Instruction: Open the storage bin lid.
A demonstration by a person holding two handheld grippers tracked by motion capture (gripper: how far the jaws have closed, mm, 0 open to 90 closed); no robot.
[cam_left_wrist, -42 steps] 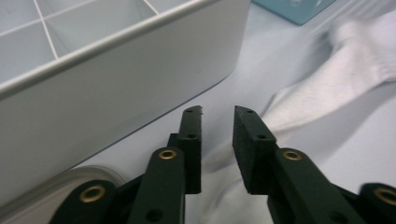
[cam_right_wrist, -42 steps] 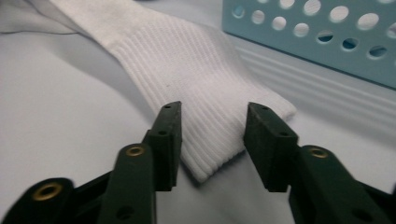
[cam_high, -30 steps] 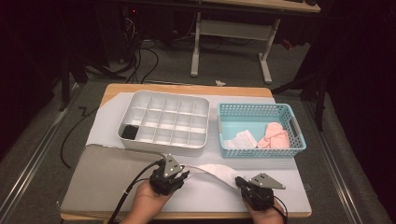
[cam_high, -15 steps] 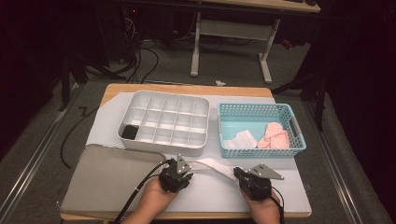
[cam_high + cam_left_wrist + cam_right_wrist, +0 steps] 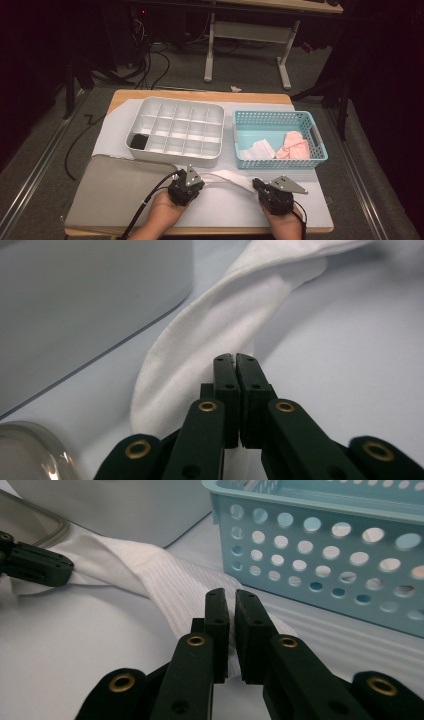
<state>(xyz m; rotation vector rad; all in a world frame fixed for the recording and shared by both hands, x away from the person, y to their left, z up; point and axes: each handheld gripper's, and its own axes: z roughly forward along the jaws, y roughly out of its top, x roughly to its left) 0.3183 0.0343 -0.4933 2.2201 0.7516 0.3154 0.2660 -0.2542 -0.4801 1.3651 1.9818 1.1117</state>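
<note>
Between the two grippers is where the action is: a white sock (image 5: 231, 178) lies stretched on the pale mat (image 5: 310, 200), long axis running straight from the left gripper (image 5: 191, 179) across to the right gripper (image 5: 259, 186). So each hand has one end of it, and neither is really "nearer", they share it.

Left side first. Its jaws have just been closing, and in the left gripper view they're pressed right together with the sock's (image 5: 210, 335) edge pinched between the tips. From there the fabric runs away ahead and up to the right, towards the other hand.

The right gripper (image 5: 232, 611) has its jaws nearly together too, with a thin slit left where the ribbed end of the sock (image 5: 170, 587) is caught. Looks like a pinch to me, not just resting on it. From this gripper the sock heads off to the left, where you can see the other gripper's black jaw on the far end.

Just beyond the right gripper sits the blue basket (image 5: 320, 150) holding a white piece and a pink one, and just past the left gripper is the white divided tray (image 5: 172, 154).

My guess is the next move is a fold or lift, and it hinges on both ends staying clamped while the sock is taut along that line.
</note>
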